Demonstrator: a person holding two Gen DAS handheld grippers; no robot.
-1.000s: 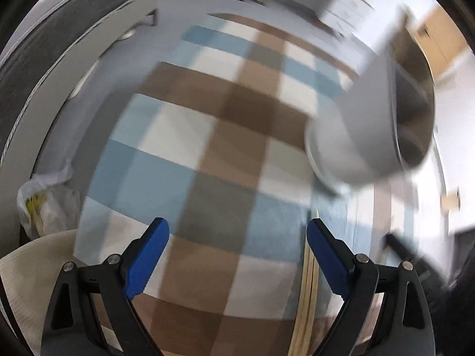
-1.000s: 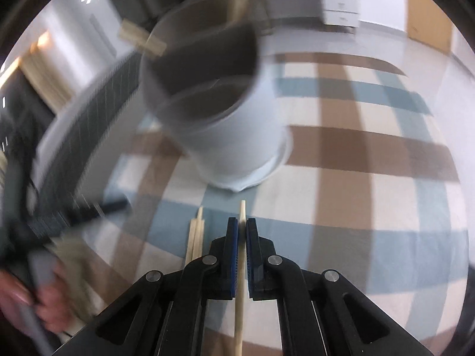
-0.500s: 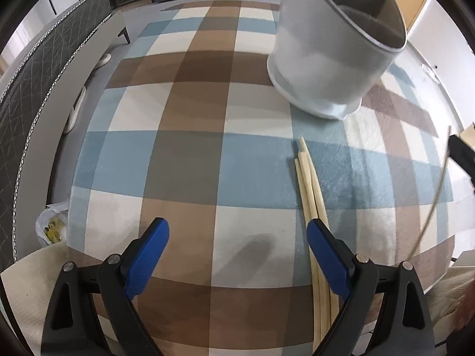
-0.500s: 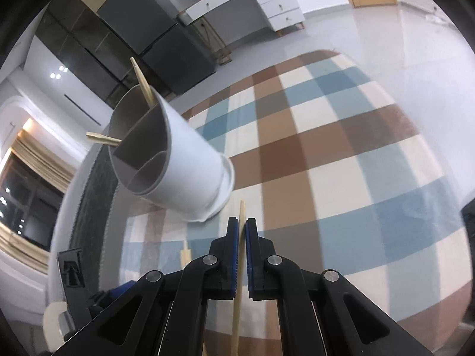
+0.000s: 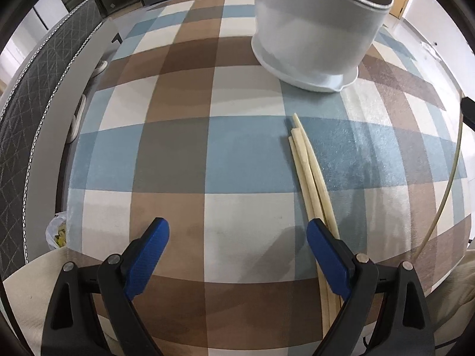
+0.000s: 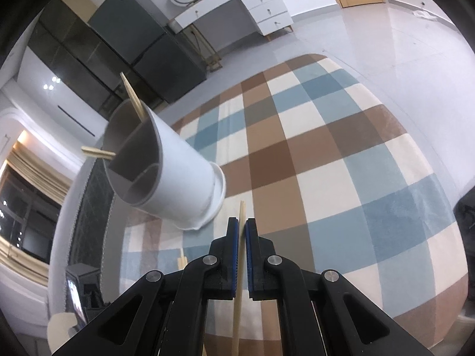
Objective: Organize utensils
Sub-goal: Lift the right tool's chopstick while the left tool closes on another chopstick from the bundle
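Over on the left, the left gripper (image 5: 237, 237) hangs low above the checked rug (image 5: 178, 154) with its blue pads spread wide and nothing between them; half a second back it sat much the same, only the view has settled and crept slightly nearer the holder. Just right of it, a small bundle of chopsticks (image 5: 308, 175) lies on the rug, tips pointing toward the white divided utensil holder (image 5: 317, 29) standing at the far side. Further right, the right gripper (image 6: 242, 234) is clamped tight on a single chopstick (image 6: 239, 281), which it has lifted clear of the bundle and tilted up. My guess is that stick goes into the holder next, beside those already poking out.
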